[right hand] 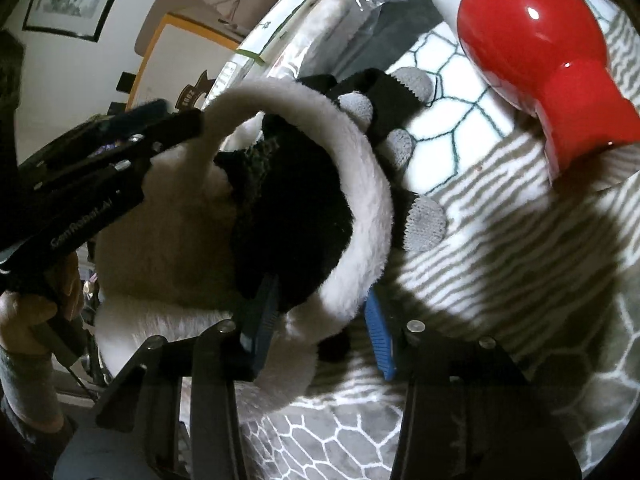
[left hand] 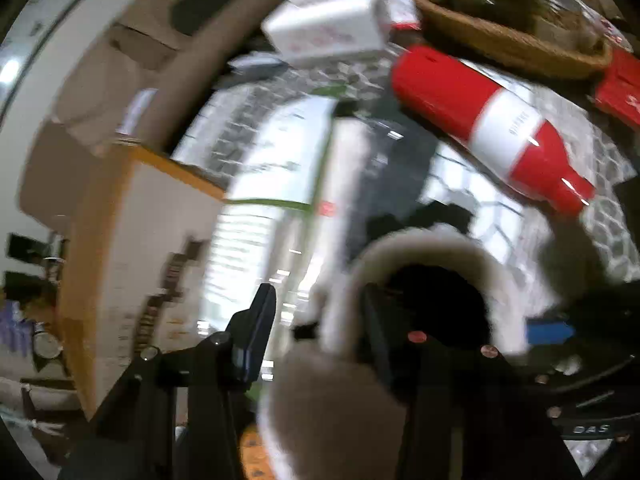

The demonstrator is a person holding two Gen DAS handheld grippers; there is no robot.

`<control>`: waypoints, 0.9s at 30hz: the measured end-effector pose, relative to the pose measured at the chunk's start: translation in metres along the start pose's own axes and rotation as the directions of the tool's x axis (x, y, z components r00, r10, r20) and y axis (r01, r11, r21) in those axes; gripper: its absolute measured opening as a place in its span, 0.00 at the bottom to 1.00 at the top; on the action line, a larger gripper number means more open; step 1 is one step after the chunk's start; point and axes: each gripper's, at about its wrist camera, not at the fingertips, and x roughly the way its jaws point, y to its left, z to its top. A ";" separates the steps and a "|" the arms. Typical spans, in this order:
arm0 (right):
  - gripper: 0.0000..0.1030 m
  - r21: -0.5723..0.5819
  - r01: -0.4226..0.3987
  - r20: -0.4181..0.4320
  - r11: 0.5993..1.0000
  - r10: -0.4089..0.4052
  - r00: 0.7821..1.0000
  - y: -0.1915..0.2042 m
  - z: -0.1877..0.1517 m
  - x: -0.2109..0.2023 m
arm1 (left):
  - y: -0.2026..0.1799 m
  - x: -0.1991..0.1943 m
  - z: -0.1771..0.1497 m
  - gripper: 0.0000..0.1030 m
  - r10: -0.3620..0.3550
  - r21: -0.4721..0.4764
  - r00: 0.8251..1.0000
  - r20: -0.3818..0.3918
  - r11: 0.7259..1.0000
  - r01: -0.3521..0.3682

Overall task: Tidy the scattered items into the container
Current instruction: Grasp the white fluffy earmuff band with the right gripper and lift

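White fluffy earmuffs (right hand: pixel 360 152) are lifted just above the patterned cloth. My right gripper (right hand: pixel 320 292) is shut on their band near one ear pad. My left gripper (right hand: pixel 180 124) comes in from the left and pinches the far end of the band. In the blurred left wrist view the band (left hand: pixel 420 240) arcs past my left gripper (left hand: pixel 318 292), with an ear pad (left hand: pixel 332 400) below. A black knit glove (right hand: pixel 384 92) with grey fingertips lies behind the earmuffs. A wicker basket (left hand: pixel 512 40) holding several items stands at the top right.
A red and white bottle (left hand: pixel 492 124) (right hand: pixel 532 32) lies on the cloth (right hand: pixel 500 260) close to the earmuffs. A white carton (left hand: pixel 328 28) and a red box (left hand: pixel 620 88) sit near the basket. A cardboard box (left hand: pixel 140 260) stands at the left. A person's hand (right hand: pixel 24 312) holds the left gripper.
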 end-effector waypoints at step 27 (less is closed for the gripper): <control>0.13 -0.039 0.021 0.098 0.999 -0.017 0.995 0.003 -0.009 -0.034 | 0.025 -0.025 -0.039 0.10 -0.026 -0.228 0.998 -0.056 0.974 0.013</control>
